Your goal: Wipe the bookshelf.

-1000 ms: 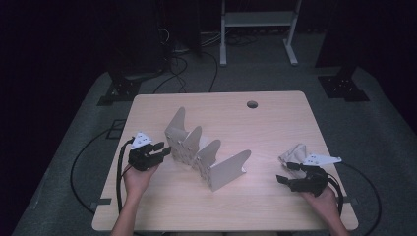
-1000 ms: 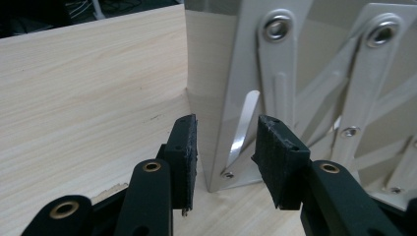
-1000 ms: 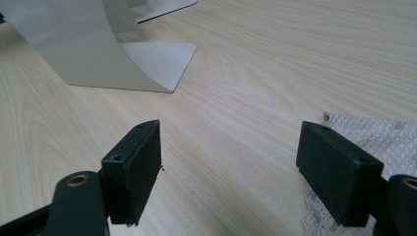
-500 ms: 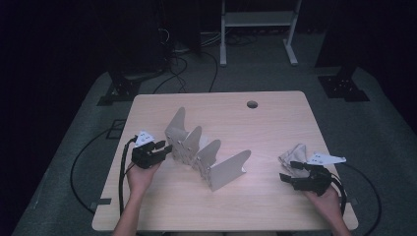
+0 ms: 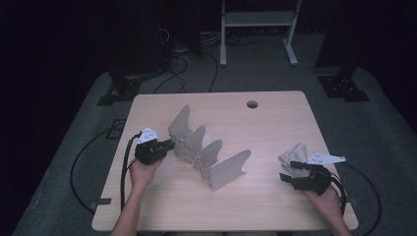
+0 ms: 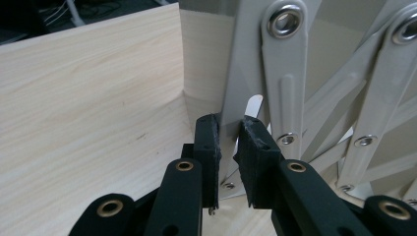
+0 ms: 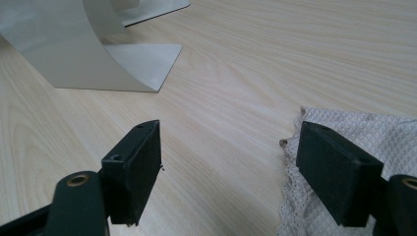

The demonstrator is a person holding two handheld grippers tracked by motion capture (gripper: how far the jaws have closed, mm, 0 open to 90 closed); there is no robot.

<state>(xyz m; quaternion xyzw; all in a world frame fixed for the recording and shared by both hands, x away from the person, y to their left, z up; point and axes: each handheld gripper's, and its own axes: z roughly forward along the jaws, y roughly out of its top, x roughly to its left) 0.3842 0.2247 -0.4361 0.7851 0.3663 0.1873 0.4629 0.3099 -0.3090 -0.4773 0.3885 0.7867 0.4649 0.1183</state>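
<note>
A grey metal folding rack (image 5: 209,152) with upright plates joined by riveted scissor bars stands in the middle of the table. My left gripper (image 5: 169,145) is at its left end. In the left gripper view the jaws (image 6: 228,147) are almost together, with the edge of the rack's end plate (image 6: 246,64) between the pads. A crumpled white waffle-weave cloth (image 5: 294,155) lies at the right. My right gripper (image 5: 289,171) is just in front of it, wide open. Its right fingertip (image 7: 339,172) rests at the edge of the cloth (image 7: 354,128); bare wood lies between the jaws.
The light wooden table (image 5: 275,123) has a round cable hole (image 5: 252,104) near its far edge. The rack's near plate foot (image 7: 133,64) lies ahead of my right gripper. Dark floor, cables and stand legs surround the table.
My left gripper has edged right, closer onto the rack's left end. The right gripper and the cloth have barely moved.
</note>
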